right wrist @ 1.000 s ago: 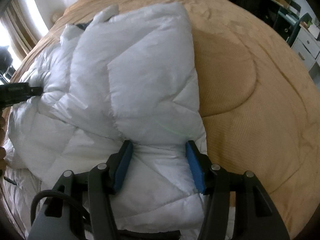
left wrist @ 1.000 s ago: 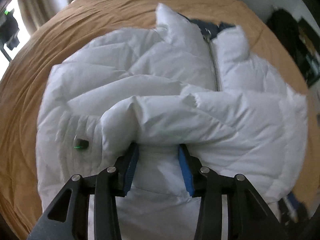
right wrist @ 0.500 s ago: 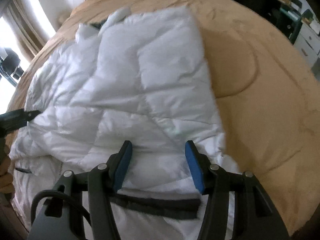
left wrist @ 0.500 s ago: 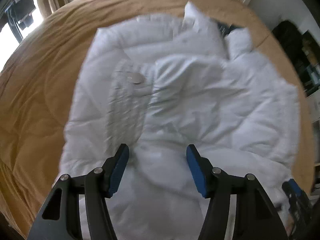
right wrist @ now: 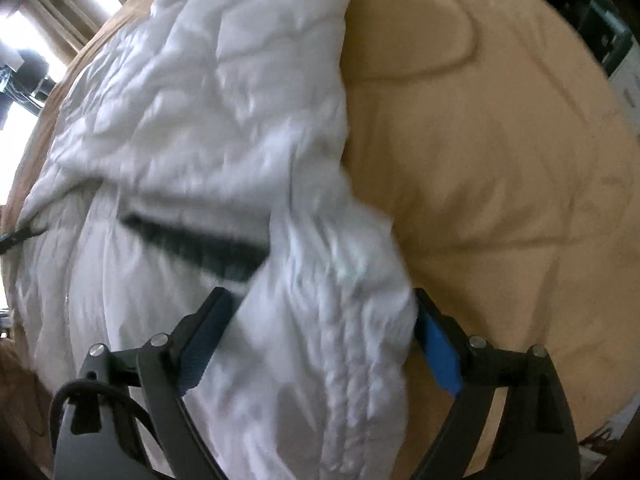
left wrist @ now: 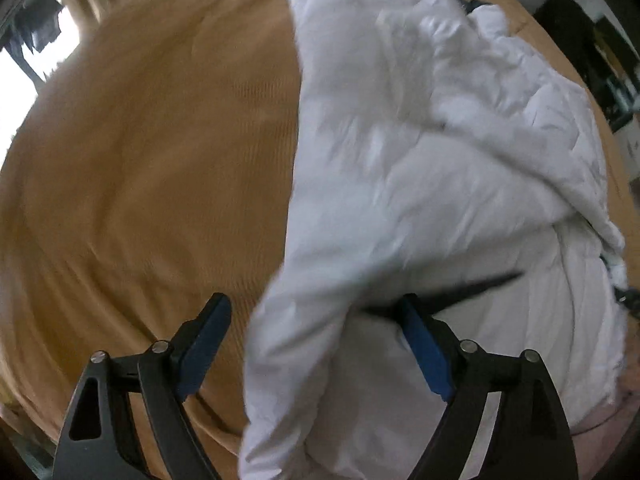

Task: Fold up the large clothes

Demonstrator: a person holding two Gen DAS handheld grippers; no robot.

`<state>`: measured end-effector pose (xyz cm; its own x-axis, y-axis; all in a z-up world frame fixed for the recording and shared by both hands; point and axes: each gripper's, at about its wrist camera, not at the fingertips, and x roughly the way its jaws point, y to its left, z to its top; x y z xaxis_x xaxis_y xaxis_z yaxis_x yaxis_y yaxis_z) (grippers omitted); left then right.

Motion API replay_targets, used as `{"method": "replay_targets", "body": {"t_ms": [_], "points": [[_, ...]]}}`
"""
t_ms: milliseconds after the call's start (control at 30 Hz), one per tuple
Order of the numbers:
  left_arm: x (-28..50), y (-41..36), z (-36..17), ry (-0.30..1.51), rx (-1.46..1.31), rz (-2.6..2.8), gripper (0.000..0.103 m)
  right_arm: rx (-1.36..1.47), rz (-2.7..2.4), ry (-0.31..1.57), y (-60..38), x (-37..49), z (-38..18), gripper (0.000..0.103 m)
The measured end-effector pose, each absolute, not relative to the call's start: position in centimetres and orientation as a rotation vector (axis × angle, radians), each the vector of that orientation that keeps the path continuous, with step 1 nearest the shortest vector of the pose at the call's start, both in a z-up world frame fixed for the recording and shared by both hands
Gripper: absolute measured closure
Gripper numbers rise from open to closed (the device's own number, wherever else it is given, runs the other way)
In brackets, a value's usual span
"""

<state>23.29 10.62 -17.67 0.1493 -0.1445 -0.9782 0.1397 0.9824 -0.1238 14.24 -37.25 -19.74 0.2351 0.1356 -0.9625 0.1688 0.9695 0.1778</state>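
A white puffer jacket (left wrist: 420, 168) lies on the bed (left wrist: 140, 168), which is covered in a tan spread. It is already narrowed into a long strip, with its sides turned in over the middle and the collar at the far end. A dark band (right wrist: 192, 244), perhaps the hem trim or a zip edge, runs across it near the grippers.

Both grippers sit at the near end of the jacket. The left gripper (left wrist: 316, 334) has its fingers spread wide, and a loose white fold bulges up between them. Blur keeps me from saying whether either pad actually touches the cloth. The right gripper (right wrist: 324, 328) is also spread wide, straddling a ribbed, bunched edge that could be a cuff or the hem. The cloth fills the gap there, but I can't tell whether the fingers are pressing on it, and they are certainly not pinched shut.

To my eye the side folds are done, and the step in hand is taking up the bottom end so it can be brought over toward the collar.

The next move calls for both sets of fingers to close on the near edge at matching spots, one toward each side of the strip. They need to bite through all the puffy layers, since the padding is slippery and springy. Then comes an even lift and carry up the bed, so the strip halves without the tucked sides spilling open.
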Motion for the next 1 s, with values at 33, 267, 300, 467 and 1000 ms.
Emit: {"method": "replay_targets", "body": {"t_ms": [33,267,300,467,1000], "points": [[23.1,11.0,-18.4,1.439,-0.044,-0.212,0.035,0.296,-0.01,1.338,-37.3,13.8,-20.0,0.039],[21.8,10.9,-14.8,1.324,0.007,-0.145,0.076,0.398,-0.066,1.284,-39.3,12.6,-16.1,0.084],[21.7,11.3,-15.1,1.332,-0.012,-0.144,0.076,0.414,-0.071,1.277,-39.6,12.4,-15.7,0.084],[21.2,13.0,-18.2,1.374,-0.102,-0.129,0.067,0.394,-0.107,1.372,-39.1,12.7,-20.0,0.072],[10.4,14.2,-16.1,1.381,-0.005,-0.057,0.069,0.279,-0.092,1.34,-35.4,6.0,-17.9,0.073]]}}
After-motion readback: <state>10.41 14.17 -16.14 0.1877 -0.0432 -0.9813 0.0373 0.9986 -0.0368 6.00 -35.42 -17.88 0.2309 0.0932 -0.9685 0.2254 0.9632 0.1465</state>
